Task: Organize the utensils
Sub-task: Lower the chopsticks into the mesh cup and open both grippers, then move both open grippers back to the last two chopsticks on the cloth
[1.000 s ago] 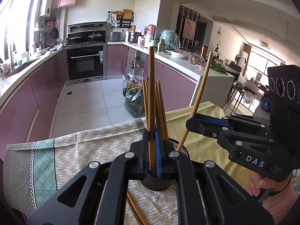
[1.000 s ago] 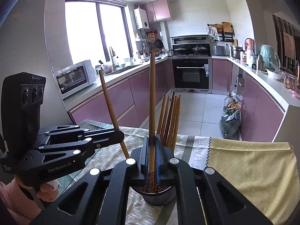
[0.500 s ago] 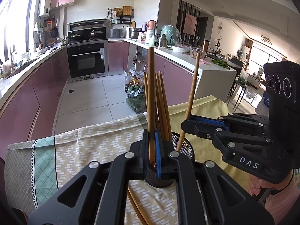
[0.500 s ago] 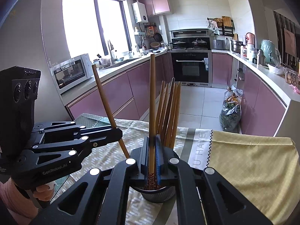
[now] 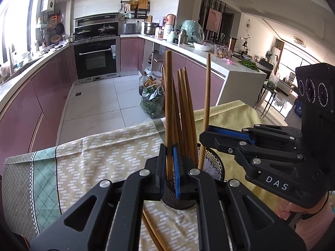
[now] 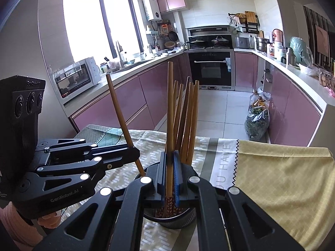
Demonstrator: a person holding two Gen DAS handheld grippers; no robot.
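Note:
A black mesh utensil cup (image 5: 211, 165) (image 6: 173, 219) stands on the tablecloth and holds several wooden chopsticks (image 5: 186, 113) (image 6: 188, 117). My left gripper (image 5: 170, 167) is shut on one upright wooden chopstick (image 5: 168, 96), its lower end inside the cup. My right gripper (image 6: 170, 175) is shut on another upright chopstick (image 6: 170, 108), its patterned tip inside the cup. Each gripper shows in the other's view, the right (image 5: 206, 133) beside the cup and the left (image 6: 137, 152) at its left rim.
Two loose chopsticks (image 5: 152, 232) lie on the patterned tablecloth (image 5: 100, 152) in front of the cup. A yellow cloth (image 6: 282, 179) covers the table's right side. Beyond the table edge are the tiled floor, pink cabinets and a bag of greens (image 5: 151, 102).
Both grippers have lowered their chopsticks further into the cup. The right gripper's chopstick has swung from a lean to nearly upright.

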